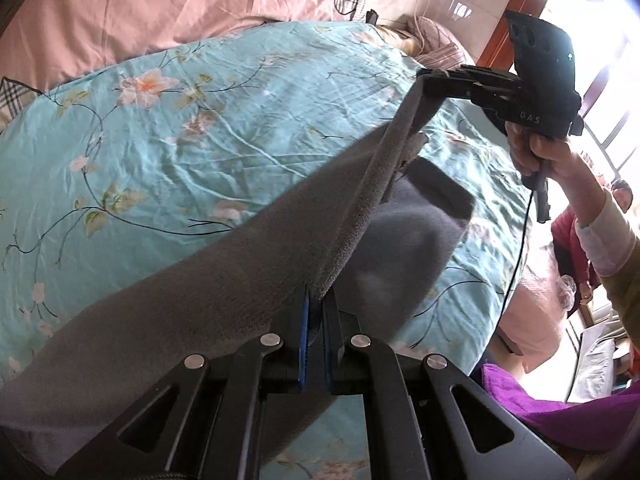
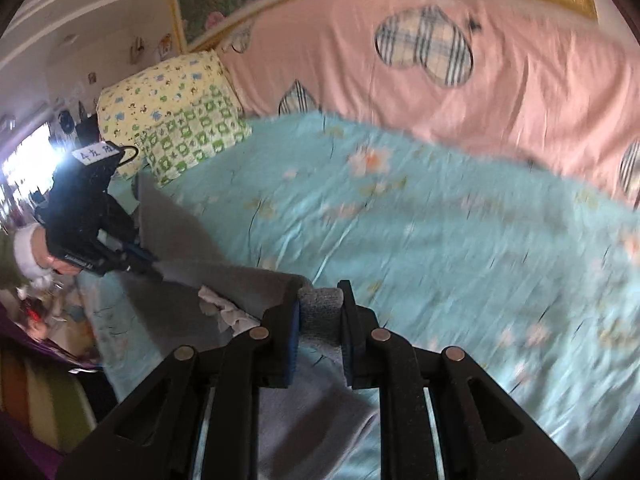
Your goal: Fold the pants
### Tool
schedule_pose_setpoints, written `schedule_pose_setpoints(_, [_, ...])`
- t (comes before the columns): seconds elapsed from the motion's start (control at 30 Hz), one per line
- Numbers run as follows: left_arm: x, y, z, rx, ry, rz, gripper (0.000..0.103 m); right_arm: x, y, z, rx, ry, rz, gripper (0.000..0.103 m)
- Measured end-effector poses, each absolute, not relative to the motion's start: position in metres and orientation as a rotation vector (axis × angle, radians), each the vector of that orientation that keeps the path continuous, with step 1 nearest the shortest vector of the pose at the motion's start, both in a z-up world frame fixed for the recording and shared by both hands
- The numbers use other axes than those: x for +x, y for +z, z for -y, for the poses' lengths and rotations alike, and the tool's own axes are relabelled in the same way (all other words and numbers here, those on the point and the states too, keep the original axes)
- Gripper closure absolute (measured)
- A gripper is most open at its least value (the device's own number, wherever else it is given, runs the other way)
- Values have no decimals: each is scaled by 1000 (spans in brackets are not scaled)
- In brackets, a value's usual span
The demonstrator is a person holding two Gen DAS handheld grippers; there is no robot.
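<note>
Three letters, "DAS", on right hand-held gripper [image 1: 426,80] pinching pants [image 1: 200,280].

light: daylight from the window [image 1: 600,40], blown out to white | shadow: soft dark patch on the teal bedspread [image 1: 200,140] under the grey pants [image 1: 240,264] | left wrist view: sharp | right wrist view: motion-blurred across the bedspread | edges: fisheye bending, black vignette corners
</note>
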State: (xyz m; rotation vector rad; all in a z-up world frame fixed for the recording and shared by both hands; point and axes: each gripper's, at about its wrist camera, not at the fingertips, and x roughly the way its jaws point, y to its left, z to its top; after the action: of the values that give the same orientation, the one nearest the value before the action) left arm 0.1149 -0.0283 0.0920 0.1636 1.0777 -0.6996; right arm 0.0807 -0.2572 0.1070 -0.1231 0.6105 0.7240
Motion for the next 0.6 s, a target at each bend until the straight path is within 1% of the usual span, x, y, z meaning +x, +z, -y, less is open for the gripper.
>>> schedule_pose_setpoints(0.03, [113,90,30,155,-704,-1083,99,78,110,256,-161,722,-594,85])
schedule_pose_setpoints(0.13, [108,81,34,138,-721,-1107,99,70,100,258,-214,729,-629,85])
schedule_pose_setpoints(0.23, [99,66,41,137,-743,-1143,99,54,71,269,-236,742,-720,85])
schedule_pose_setpoints(0.37, [88,50,48,152,-748,-1177,99,29,46,280,-221,755,-788,85])
schedule_pose_setpoints(0.47, [83,47,50,141,-752,-1187,99,21,37,283,-217,750,-819,85])
schedule_pose_setpoints(0.6, [79,49,49,128,-767,-1175,99,15,42,286,-195,750,-813,85])
